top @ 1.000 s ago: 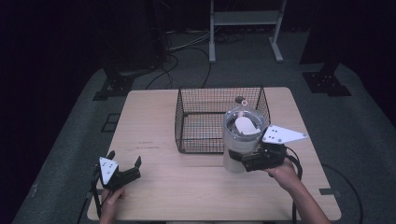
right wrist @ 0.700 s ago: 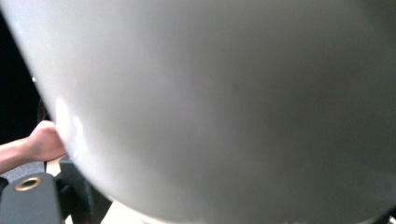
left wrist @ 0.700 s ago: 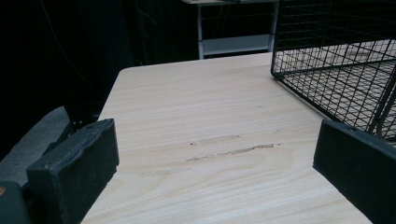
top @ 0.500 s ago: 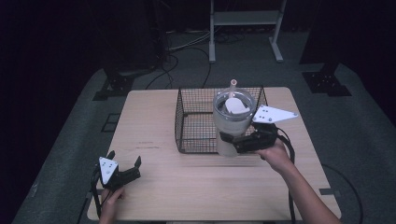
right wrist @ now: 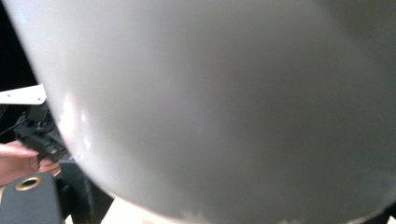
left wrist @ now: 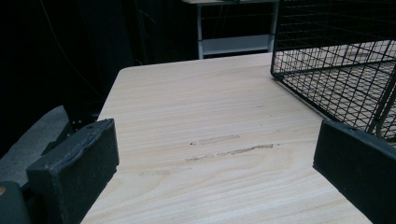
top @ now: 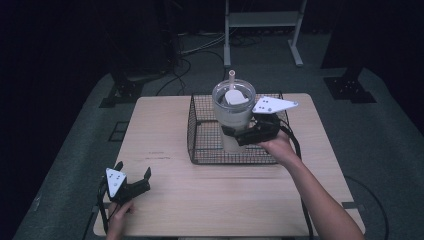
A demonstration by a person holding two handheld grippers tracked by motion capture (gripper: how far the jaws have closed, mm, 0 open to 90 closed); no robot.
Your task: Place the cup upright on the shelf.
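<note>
Frosted plastic cup (top: 233,117) with lid and straw, held over wire basket (top: 200,145) by right gripper (top: 235,136), clamped around its middle. Probably light, smooth, slippery; best gripped mid-body. Left gripper (top: 134,181) wide apart, resting on tabletop (top: 165,130)

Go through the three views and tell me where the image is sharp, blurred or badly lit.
High view: dim room, black surroundings, the table evenly lit and sharp. Left gripper view: wood grain and wire basket crisp, background dark. Right gripper view: the tumbler sits so close it is a soft, out-of-focus grey blur with faint glare spots at the left.
</note>
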